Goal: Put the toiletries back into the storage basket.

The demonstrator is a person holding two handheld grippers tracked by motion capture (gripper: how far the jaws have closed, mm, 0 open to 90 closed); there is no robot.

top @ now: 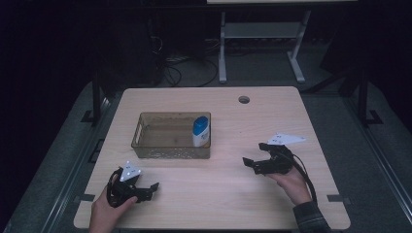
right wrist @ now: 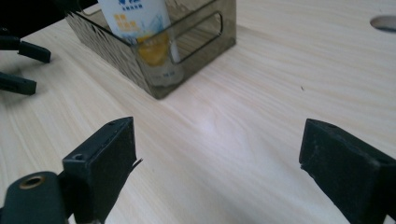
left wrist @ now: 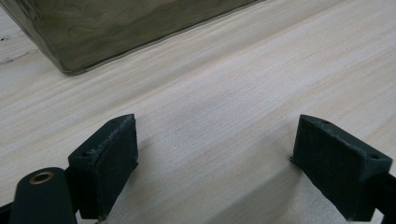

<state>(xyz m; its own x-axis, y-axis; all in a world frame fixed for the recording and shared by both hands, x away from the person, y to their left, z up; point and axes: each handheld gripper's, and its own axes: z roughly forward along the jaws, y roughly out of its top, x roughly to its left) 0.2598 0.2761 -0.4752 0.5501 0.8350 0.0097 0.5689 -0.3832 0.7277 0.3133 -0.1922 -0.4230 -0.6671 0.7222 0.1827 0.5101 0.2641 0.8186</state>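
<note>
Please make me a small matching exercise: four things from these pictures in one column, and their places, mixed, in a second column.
1 bottle
2 bin
3 left gripper
4 right gripper

A near the table's front left edge, open
B standing in the bin's right end
C right of the bin, open
D on the table, left of middle

Pairs: 1-B, 2-D, 3-A, 4-C
</note>
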